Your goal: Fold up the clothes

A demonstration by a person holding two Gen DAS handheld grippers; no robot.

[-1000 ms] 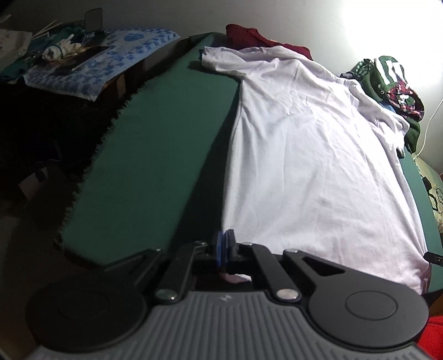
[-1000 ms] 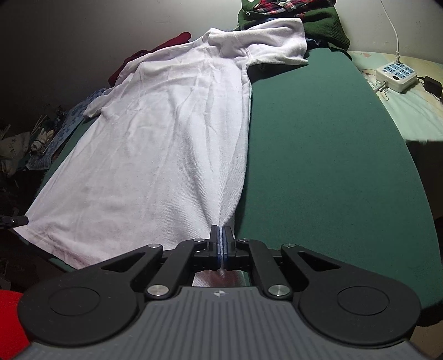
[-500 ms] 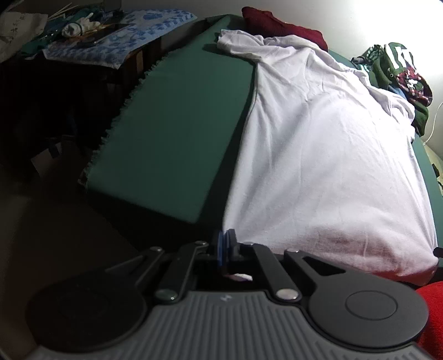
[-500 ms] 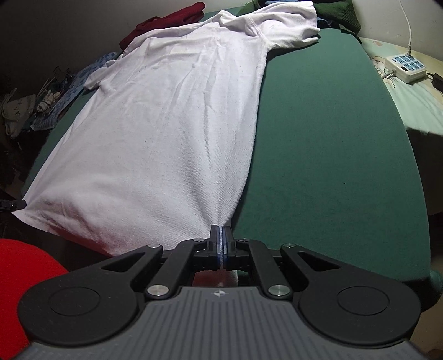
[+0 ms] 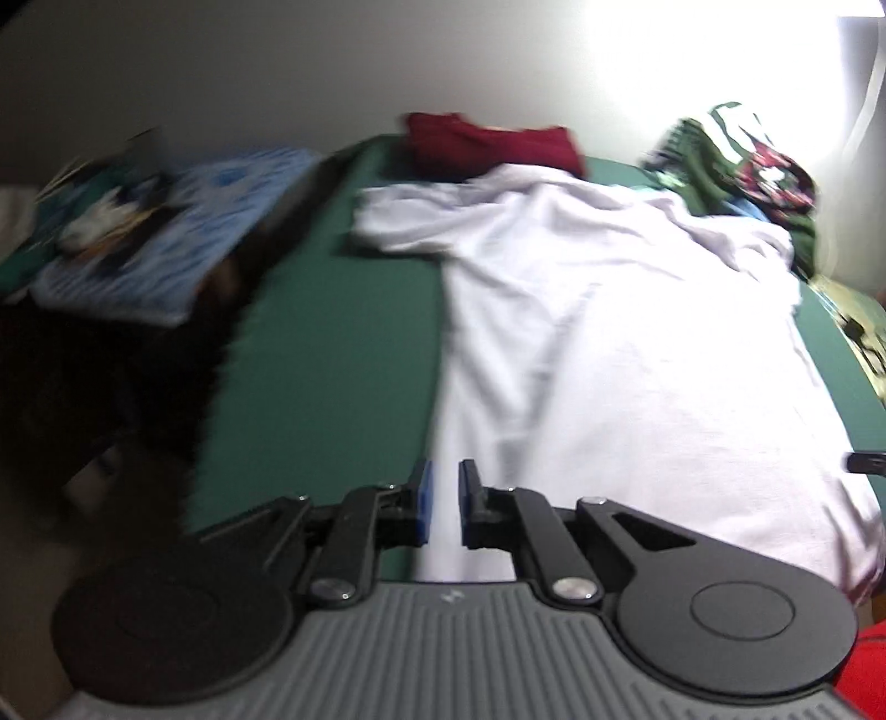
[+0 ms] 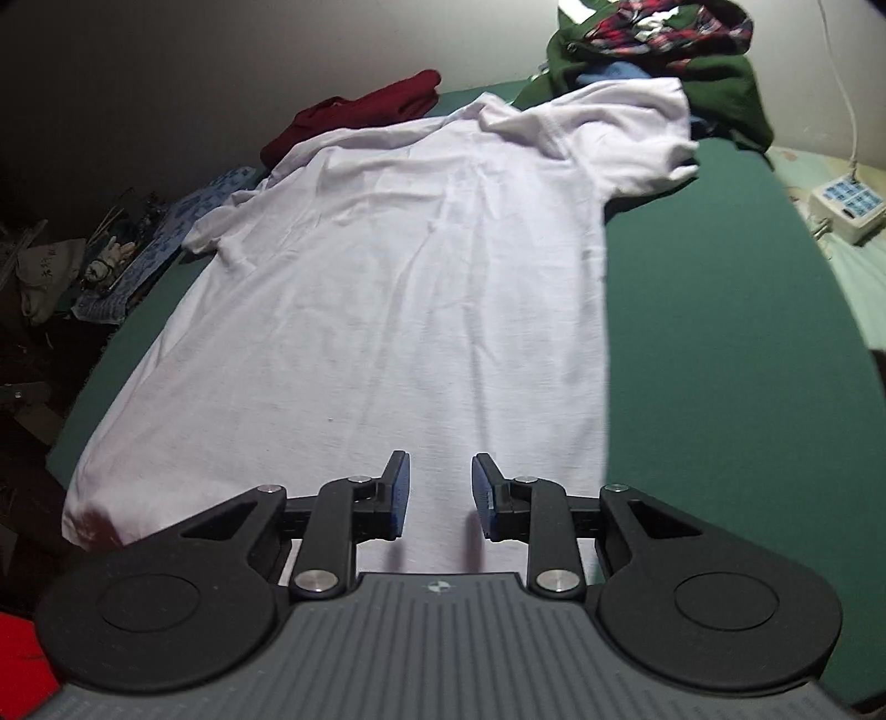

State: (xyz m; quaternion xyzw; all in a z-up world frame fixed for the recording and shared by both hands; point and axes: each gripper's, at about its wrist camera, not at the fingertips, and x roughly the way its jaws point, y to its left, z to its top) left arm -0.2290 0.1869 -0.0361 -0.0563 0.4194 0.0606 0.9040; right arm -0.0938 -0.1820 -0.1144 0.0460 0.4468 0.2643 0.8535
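Note:
A white T-shirt (image 6: pixel 398 288) lies spread flat on the green table (image 6: pixel 720 343), hem toward me, sleeves at the far end. It also shows in the left wrist view (image 5: pixel 620 332), which is blurred. My left gripper (image 5: pixel 443 501) is open a little over the hem's left corner, holding nothing. My right gripper (image 6: pixel 439 493) is open just above the hem near its right side, empty.
A dark red garment (image 6: pixel 360 111) and a green pile with plaid cloth (image 6: pixel 664 44) lie at the table's far end. A white power strip (image 6: pixel 844 207) sits on the right. A cluttered blue-patterned side table (image 5: pixel 166 243) stands to the left.
Both grippers have opened and let go of the shirt's hem corners. The shirt now lies flat on the table, and both views have shifted forward over it.

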